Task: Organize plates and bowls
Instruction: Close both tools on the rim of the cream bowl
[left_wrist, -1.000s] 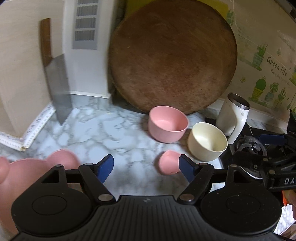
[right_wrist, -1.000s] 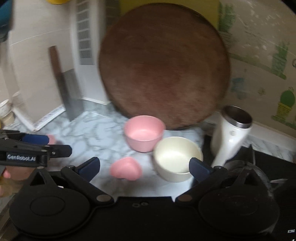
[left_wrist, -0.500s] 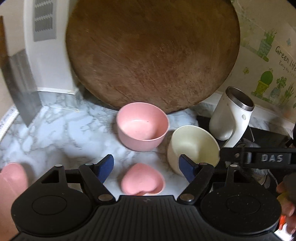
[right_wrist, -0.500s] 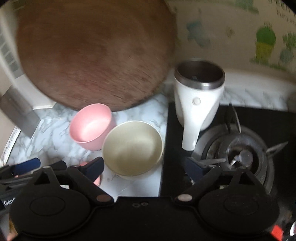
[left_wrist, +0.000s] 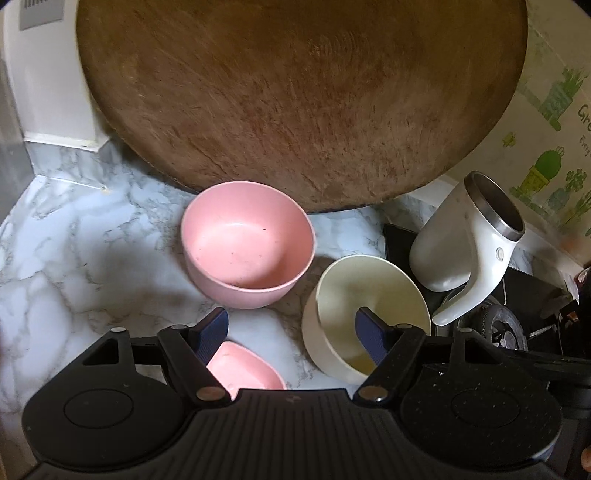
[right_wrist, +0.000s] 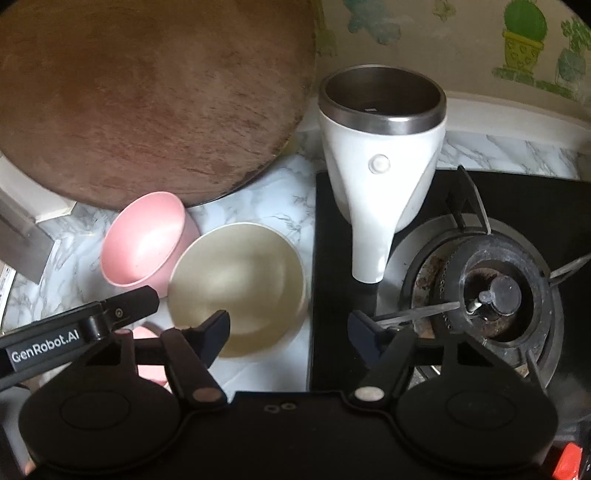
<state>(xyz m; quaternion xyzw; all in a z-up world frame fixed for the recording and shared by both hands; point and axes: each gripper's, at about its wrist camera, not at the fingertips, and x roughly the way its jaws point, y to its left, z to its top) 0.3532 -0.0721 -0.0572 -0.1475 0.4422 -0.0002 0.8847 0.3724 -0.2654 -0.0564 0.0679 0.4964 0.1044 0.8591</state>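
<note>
A pink bowl (left_wrist: 247, 254) stands on the marble counter, with a cream bowl (left_wrist: 369, 295) just to its right. A small pink heart-shaped dish (left_wrist: 243, 369) lies in front of them. My left gripper (left_wrist: 291, 332) is open and empty, low over the counter, its right finger over the cream bowl and its left finger above the heart dish. My right gripper (right_wrist: 288, 332) is open and empty; its left finger is over the near rim of the cream bowl (right_wrist: 236, 284) and its right finger is over the stove. The pink bowl (right_wrist: 144, 240) shows behind the left gripper's arm.
A large round wooden board (left_wrist: 295, 99) leans on the wall behind the bowls. A white mug with a steel rim (right_wrist: 380, 155) stands on the black stove top beside a gas burner (right_wrist: 491, 291). A cleaver blade (right_wrist: 22, 243) hangs at the far left.
Both grippers have moved forward and right toward the bowls. The right gripper swung over the stove edge and cream bowl. The left gripper's right finger now overlaps the cream bowl.
</note>
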